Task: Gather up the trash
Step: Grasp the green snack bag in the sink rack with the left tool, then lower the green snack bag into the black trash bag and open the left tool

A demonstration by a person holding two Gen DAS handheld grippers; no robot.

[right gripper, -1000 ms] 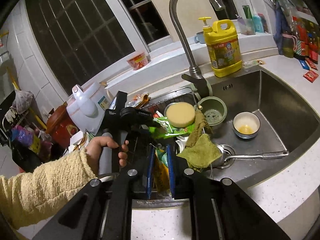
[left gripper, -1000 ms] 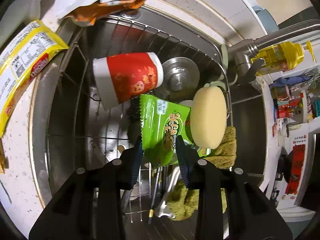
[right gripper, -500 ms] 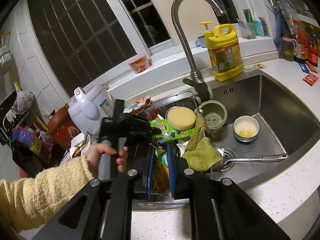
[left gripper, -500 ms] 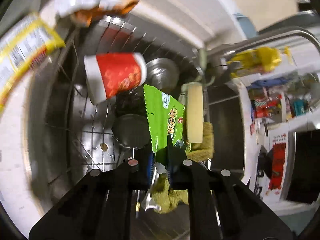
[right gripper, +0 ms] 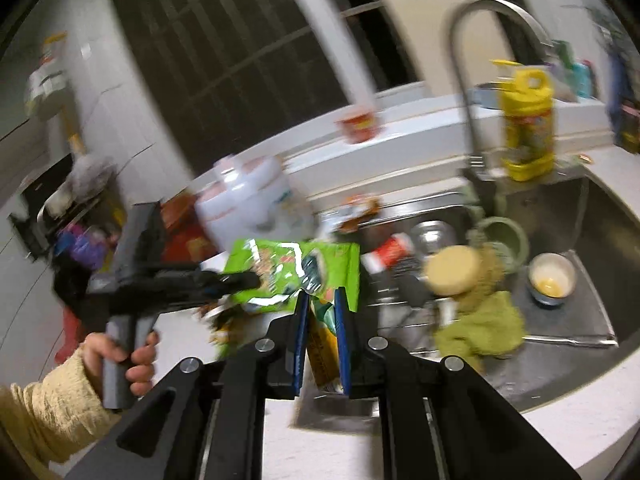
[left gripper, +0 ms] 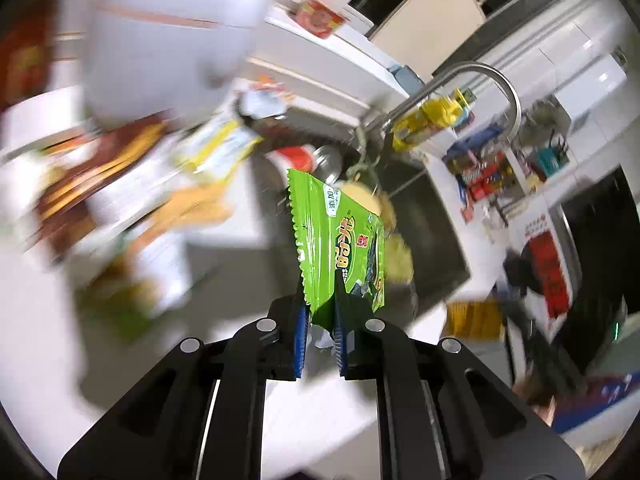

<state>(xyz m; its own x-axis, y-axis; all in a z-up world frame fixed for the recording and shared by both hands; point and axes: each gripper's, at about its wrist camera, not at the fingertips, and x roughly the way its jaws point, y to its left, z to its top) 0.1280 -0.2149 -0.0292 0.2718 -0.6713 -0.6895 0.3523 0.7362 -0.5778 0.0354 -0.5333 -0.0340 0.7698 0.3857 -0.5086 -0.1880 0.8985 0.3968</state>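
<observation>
Both views are heavily motion-blurred. In the left wrist view the clutter at the left is smeared past recognition; only colours show.

The left hand-held gripper point(left gripper: 319, 300) is clamped on the lower edge of a green snack wrapper point(left gripper: 340, 240), which stands up from the pads, held in the air over the white tabletop point(left gripper: 132, 360) and the near left edge of the sink point(left gripper: 436, 240). In the right wrist view the same hand-held gripper point(right gripper: 256, 280) reaches in from the left, held by a hand point(right gripper: 128, 356) in a cream sleeve, with the wrapper point(right gripper: 288, 272) hanging at its tip.

The right hand-held gripper point(right gripper: 320, 312) is closed on a crumpled yellow and green wrapper point(right gripper: 322, 344); its lower part is hidden between the fingers.

Far right, a yellow bottle point(right gripper: 528, 128) stands beside the tap point(right gripper: 464, 92). A round sponge point(right gripper: 452, 276), a green cloth point(right gripper: 484, 324) and a small bowl point(right gripper: 552, 280) lie in the sink point(right gripper: 560, 360). The near tabletop edge shows open room.
</observation>
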